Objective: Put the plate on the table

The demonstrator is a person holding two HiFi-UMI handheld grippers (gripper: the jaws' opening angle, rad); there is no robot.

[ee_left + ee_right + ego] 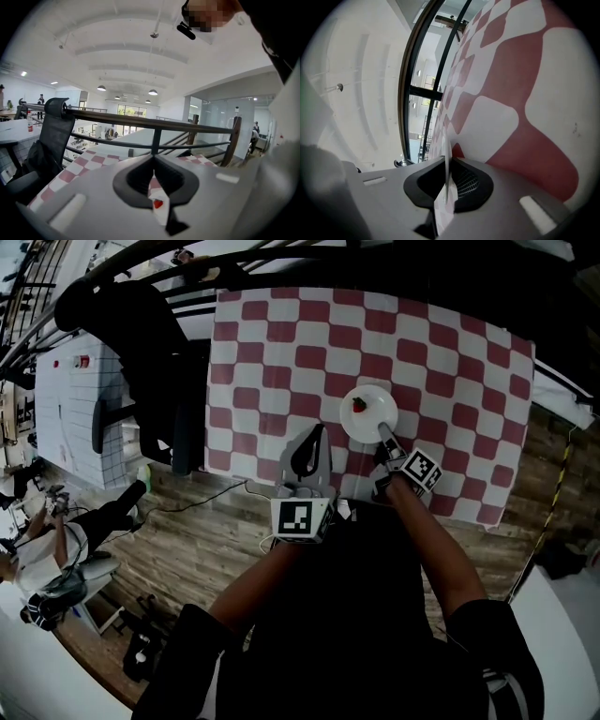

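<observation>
A white plate [371, 420] with a small red fruit [359, 405] on it is over the near part of the red-and-white checked table [281, 352]. My right gripper [383, 433] is shut on the plate's near rim. In the right gripper view the plate [446, 190] runs edge-on between the pads of that gripper [448, 164]. I cannot tell whether the plate rests on the cloth. My left gripper [317, 433] hangs shut and empty over the table's near edge, left of the plate. Past its closed jaws in the left gripper view [153, 161], the plate [161, 213] and fruit [158, 203] show.
A black office chair [141, 343] stands at the table's left side, beside a white cabinet [75, 409]. A dark railing [154, 124] runs behind the table. Wooden floor [187, 549] with a cable lies below the near edge. A person [47, 559] sits at lower left.
</observation>
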